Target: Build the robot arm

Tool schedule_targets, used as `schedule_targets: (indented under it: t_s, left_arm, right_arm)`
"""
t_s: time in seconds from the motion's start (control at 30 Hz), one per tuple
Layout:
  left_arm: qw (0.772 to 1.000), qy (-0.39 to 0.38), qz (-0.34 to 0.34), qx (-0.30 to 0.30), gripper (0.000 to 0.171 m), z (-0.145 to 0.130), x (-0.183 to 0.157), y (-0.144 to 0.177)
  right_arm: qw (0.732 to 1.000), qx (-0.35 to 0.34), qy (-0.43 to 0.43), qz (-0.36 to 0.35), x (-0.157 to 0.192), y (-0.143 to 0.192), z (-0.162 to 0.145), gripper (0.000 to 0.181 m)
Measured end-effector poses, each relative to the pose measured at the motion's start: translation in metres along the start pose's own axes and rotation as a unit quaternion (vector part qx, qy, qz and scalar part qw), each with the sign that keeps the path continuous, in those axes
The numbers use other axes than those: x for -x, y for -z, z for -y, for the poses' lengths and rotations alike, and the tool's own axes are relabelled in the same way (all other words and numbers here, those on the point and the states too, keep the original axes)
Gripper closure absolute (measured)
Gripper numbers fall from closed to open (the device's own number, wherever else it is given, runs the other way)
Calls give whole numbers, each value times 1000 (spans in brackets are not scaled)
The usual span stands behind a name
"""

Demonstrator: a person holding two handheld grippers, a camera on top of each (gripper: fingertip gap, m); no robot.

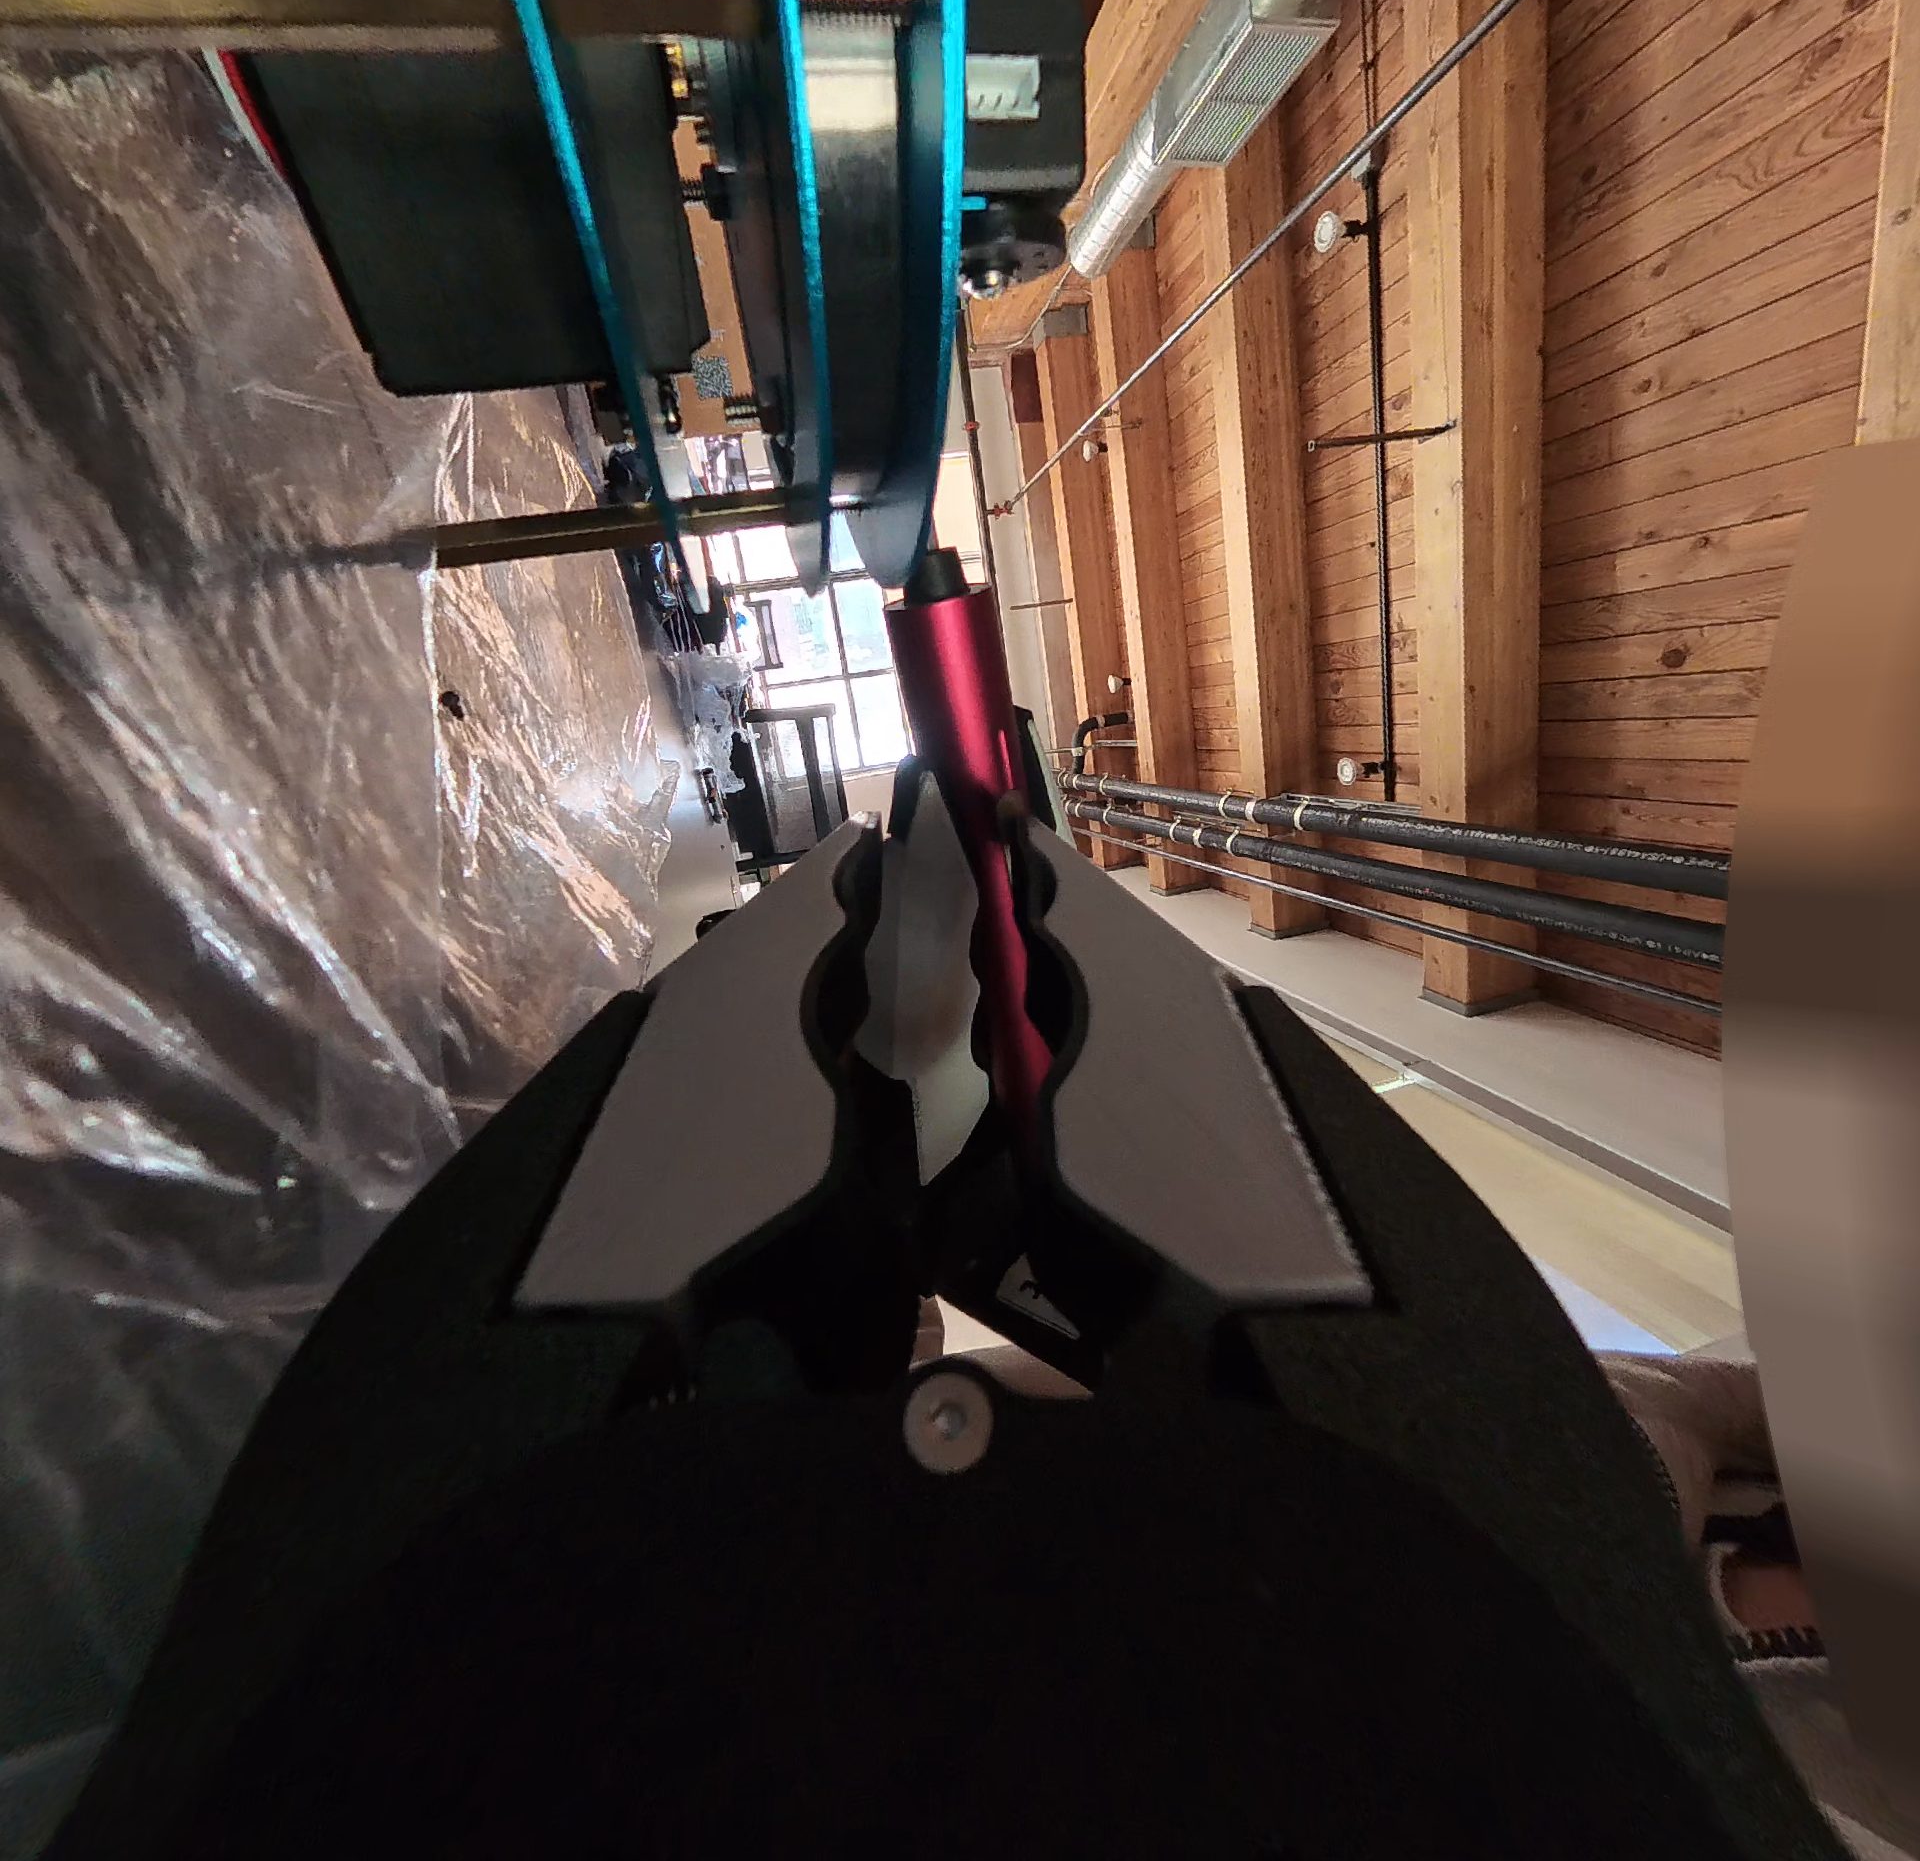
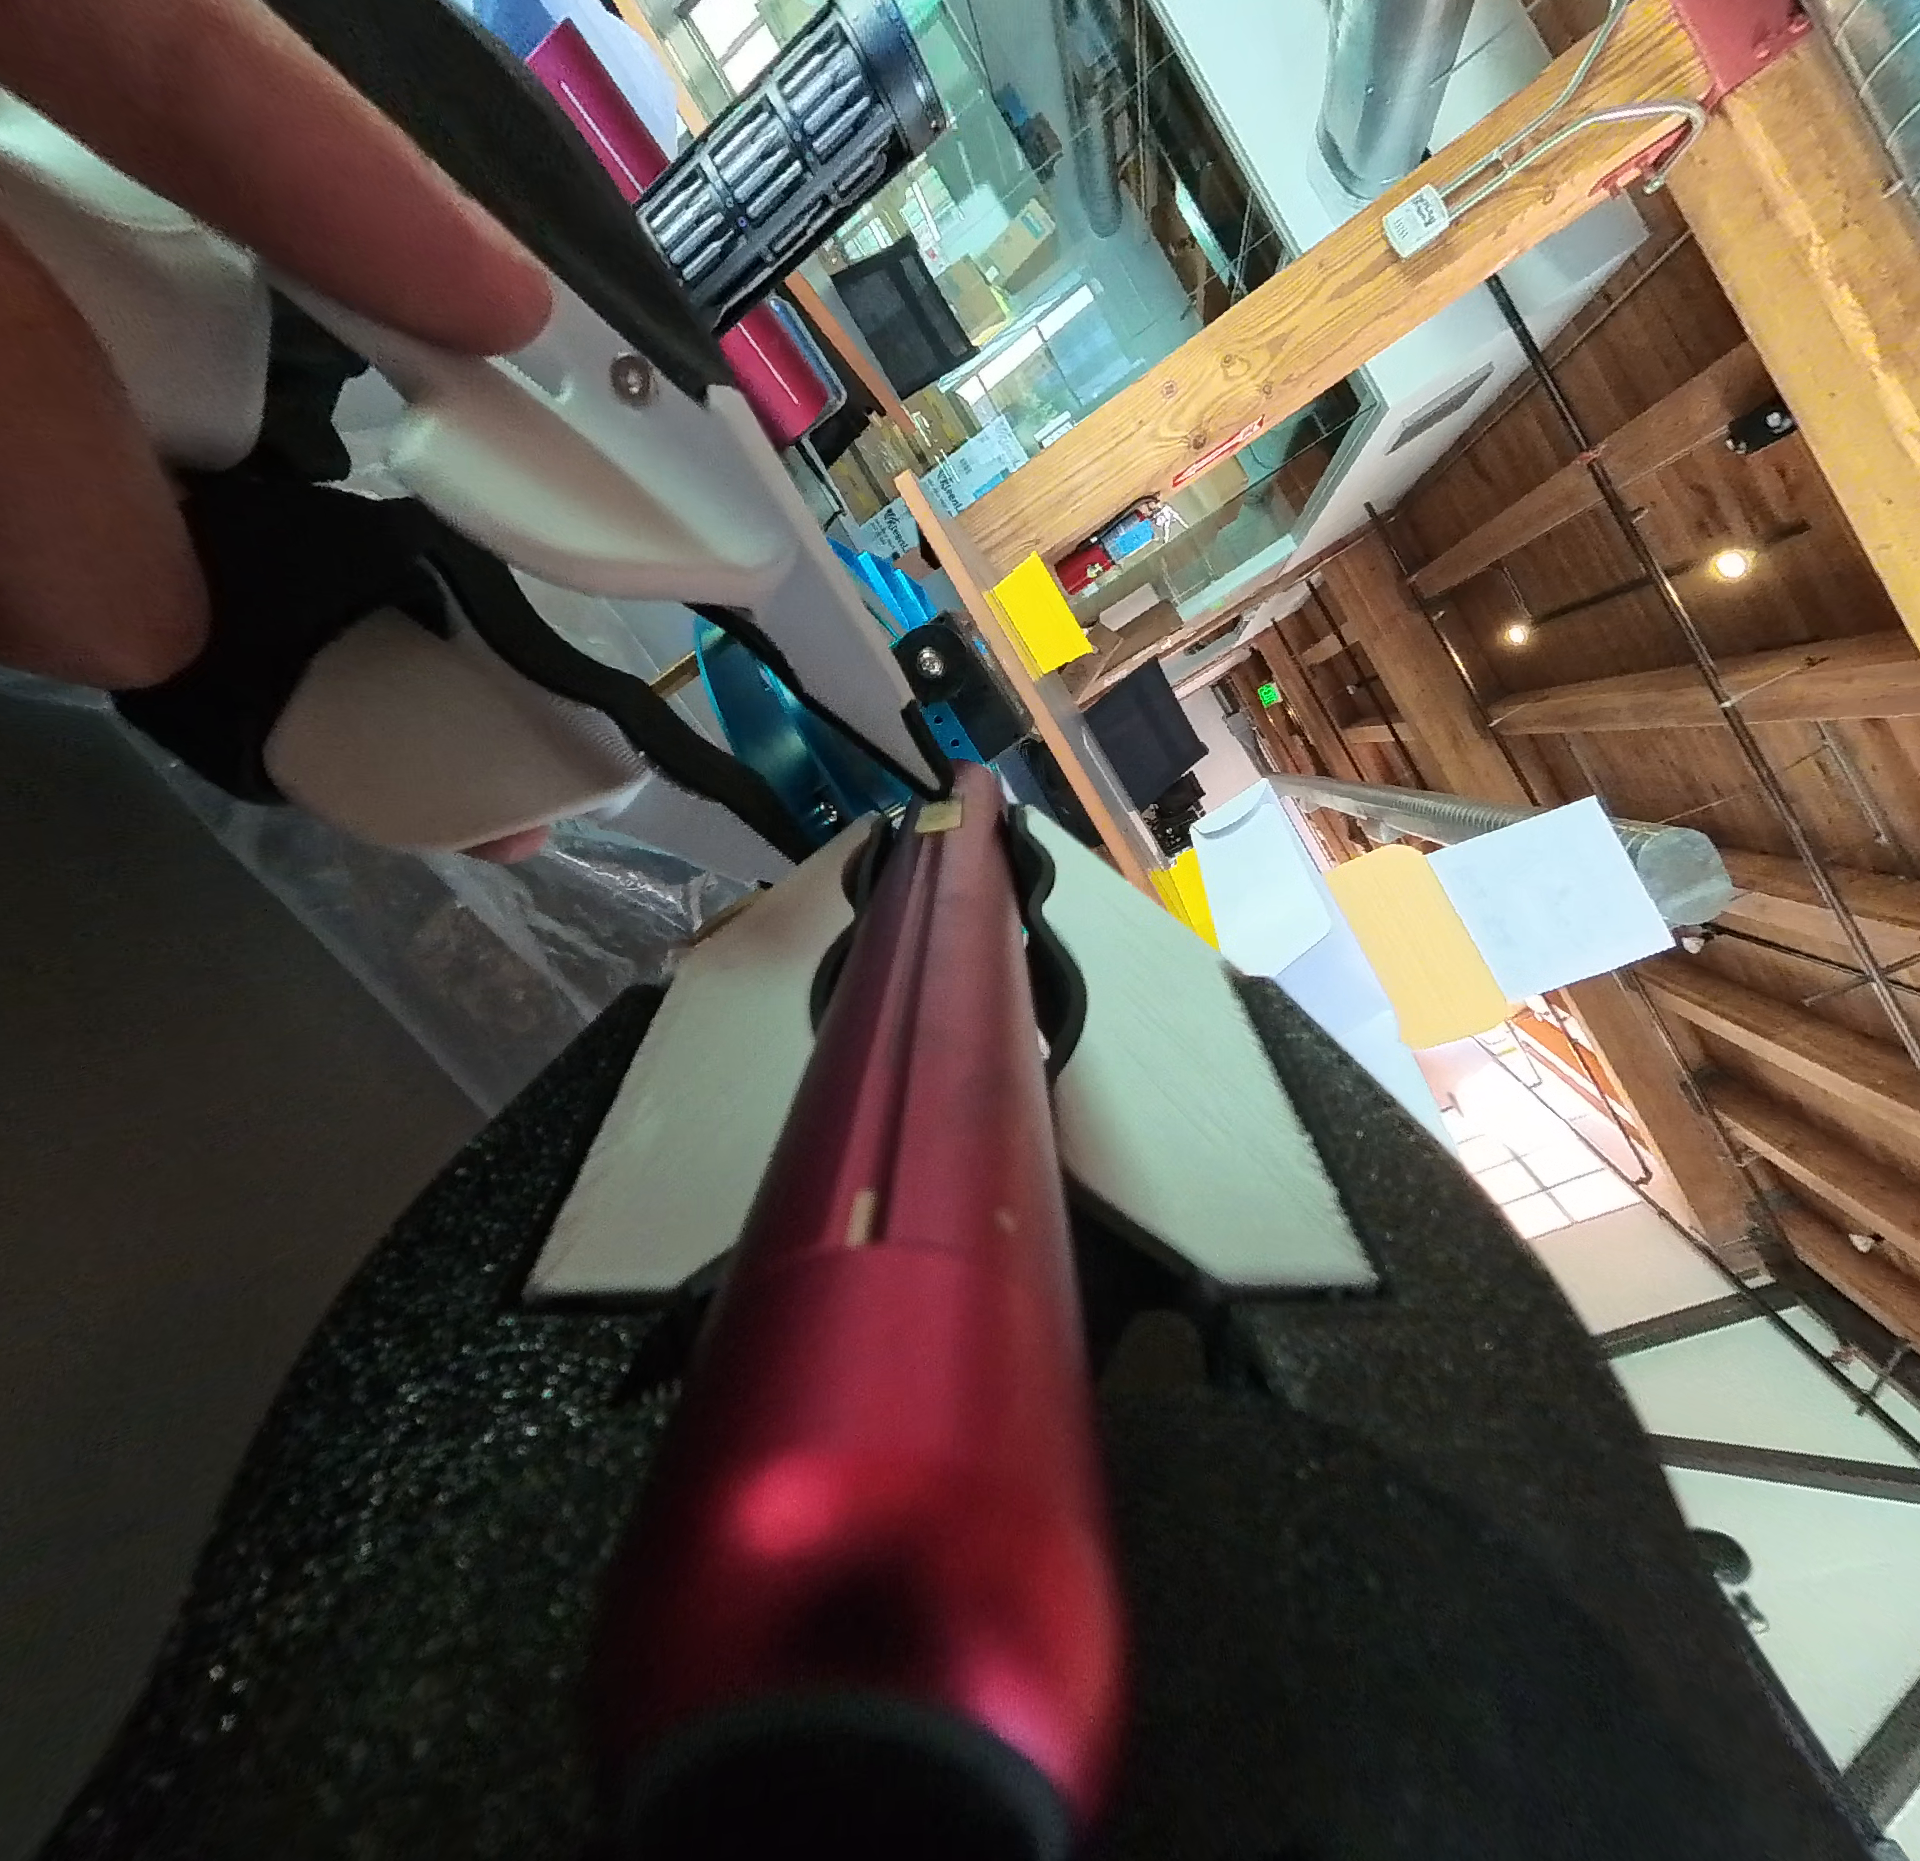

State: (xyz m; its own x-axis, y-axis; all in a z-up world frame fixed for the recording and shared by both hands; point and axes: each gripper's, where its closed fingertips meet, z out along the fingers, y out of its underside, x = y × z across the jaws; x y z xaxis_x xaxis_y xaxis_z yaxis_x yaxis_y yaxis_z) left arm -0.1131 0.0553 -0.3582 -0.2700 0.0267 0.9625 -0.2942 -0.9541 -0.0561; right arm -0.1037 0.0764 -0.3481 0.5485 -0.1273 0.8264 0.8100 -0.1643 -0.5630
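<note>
Timber plank wall with posts; silver duct; black pipes; sunlit window; pale floor.

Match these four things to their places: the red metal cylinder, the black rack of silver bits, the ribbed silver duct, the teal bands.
1. red metal cylinder
2. black rack of silver bits
3. ribbed silver duct
4. teal bands

a. along wooden planks
b. on black machine parts
c. clamped in the right gripper
d. up past a person's finger

Pairs: 1-c, 2-d, 3-a, 4-b
</note>
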Motion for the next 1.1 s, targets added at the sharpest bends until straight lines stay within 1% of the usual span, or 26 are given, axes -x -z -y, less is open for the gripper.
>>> schedule_targets:
  t_s: [0.43,0.6,0.87,0.9,0.97,1.1]
  left_arm:
    - [999,33,-13,8,149,0,-2,-4]
    - [999,48,-20,3,148,2,-3,-6]
    - [999,44,-28,-1,149,3,-4,-6]
    - [999,45,-27,-4,149,3,-3,-6]
    - [998,45,-31,-9,150,4,-3,-5]
    - [999,42,-30,-9,150,4,-3,-5]
  right_arm:
    - [1000,-2,-19,6,-2,0,0,163]
    - [1000,-1,-10,4,-1,0,1,162]
    - [1000,-6,-23,12,-1,1,1,162]
    - [999,0,-31,25,3,0,-1,161]
    - [999,-7,-42,30,2,0,1,161]
    - [999,-3,-28,24,2,0,1,161]
